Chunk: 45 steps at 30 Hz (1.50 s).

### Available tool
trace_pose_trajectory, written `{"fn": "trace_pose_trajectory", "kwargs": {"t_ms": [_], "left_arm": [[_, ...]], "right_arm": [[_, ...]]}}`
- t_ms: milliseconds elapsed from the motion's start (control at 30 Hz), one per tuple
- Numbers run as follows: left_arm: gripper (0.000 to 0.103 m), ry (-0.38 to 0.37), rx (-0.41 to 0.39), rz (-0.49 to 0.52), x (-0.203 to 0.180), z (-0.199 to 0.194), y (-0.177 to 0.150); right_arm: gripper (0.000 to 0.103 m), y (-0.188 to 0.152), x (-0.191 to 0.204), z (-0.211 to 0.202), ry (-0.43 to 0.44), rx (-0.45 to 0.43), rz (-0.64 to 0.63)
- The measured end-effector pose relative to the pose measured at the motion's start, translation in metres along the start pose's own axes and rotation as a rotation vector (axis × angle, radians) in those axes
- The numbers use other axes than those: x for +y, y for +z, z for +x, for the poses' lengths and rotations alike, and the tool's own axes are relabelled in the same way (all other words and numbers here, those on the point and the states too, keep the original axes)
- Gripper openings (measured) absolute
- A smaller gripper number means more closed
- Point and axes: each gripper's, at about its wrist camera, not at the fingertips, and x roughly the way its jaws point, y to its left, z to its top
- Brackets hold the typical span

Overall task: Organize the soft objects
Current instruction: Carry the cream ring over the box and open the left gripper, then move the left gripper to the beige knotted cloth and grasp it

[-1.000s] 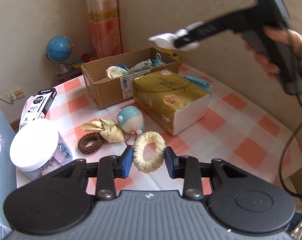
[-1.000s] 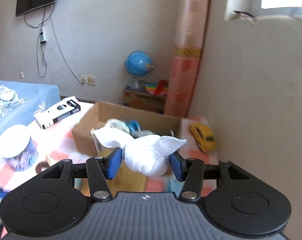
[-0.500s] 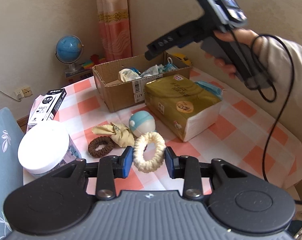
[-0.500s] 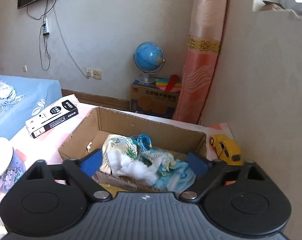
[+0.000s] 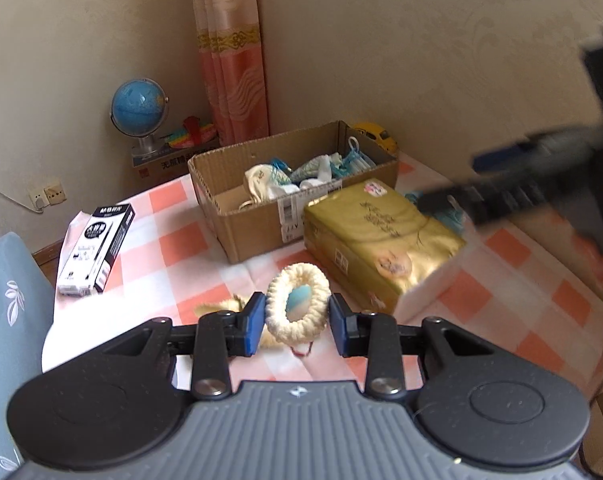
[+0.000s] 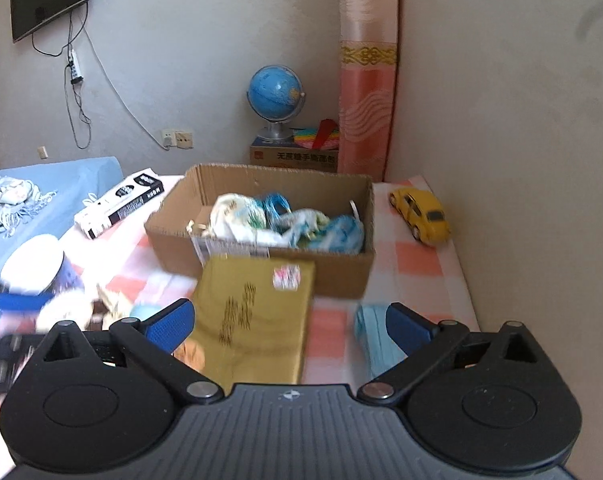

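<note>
Scrunchie [image 5: 297, 309], cream and fluffy, sits right between the two blue pads of the left tongs [image 5: 297, 322]. The tongs are clenched on it, one pad on each side of the ring, and it looks lifted off the tabletop [image 5: 173, 248]. It is soft and very light, I think. It squishes, so it will not break. Holding it across the ring like this looks best, because the fuzzy yarn should not slip.

Just past the left tongs and a bit lower lie a yellow cloth [image 5: 225, 307] and a blue ball [image 5: 300, 305], seen through the ring's hole. Ahead and to the right is a gold tissue pack [image 5: 377, 236]. Farther ahead stands the cardboard box [image 5: 253, 224] with soft things already inside.

The right tongs [image 6: 287, 326] are wide apart and hold nothing. Just past them is a blue soft thing [image 6: 371, 340], too blurry to name. The box [image 6: 337, 276] is ahead of them too.
</note>
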Motion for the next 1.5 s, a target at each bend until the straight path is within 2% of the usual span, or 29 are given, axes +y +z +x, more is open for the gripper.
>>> {"fn": "trace_pose_trajectory", "kwargs": {"t_ms": [167, 333, 500, 700, 767, 800, 833, 900, 1033, 1167, 1500], "left_arm": [[0.033, 0.0, 0.009, -0.006, 0.004, 0.012, 0.02], [0.033, 0.019, 0.001, -0.014, 0.013, 0.034, 0.054], [0.033, 0.045, -0.029, -0.045, 0.029, 0.063, 0.101], [0.034, 0.123, -0.018, -0.065, 0.039, 0.107, 0.142], [0.039, 0.14, -0.01, -0.079, 0.042, 0.121, 0.148], [0.048, 0.156, -0.003, -0.084, 0.043, 0.128, 0.15], [0.062, 0.181, 0.011, -0.097, 0.045, 0.134, 0.152], [0.075, 0.219, 0.017, -0.126, 0.046, 0.138, 0.15], [0.086, 0.211, 0.008, -0.146, 0.048, 0.132, 0.146], [0.093, 0.213, -0.009, -0.115, 0.043, 0.114, 0.138], [0.095, 0.195, -0.024, -0.064, 0.027, 0.075, 0.108]], "right_arm": [[0.103, -0.032, 0.0, -0.018, -0.058, -0.004, 0.025], [0.103, -0.052, -0.003, -0.03, -0.061, -0.009, 0.085], [0.103, -0.055, -0.009, -0.041, -0.08, -0.03, 0.085], [0.103, -0.058, -0.019, -0.047, -0.086, -0.038, 0.102], [0.103, -0.059, -0.021, -0.049, -0.083, -0.039, 0.105], [0.103, -0.06, -0.022, -0.049, -0.084, -0.041, 0.107], [0.103, -0.06, -0.023, -0.05, -0.085, -0.043, 0.109], [0.103, -0.06, -0.026, -0.053, -0.086, -0.048, 0.113], [0.103, -0.061, -0.031, -0.056, -0.078, -0.061, 0.13], [0.103, -0.062, -0.031, -0.058, -0.073, -0.064, 0.136], [0.103, -0.064, -0.021, -0.067, -0.053, -0.081, 0.123]]}}
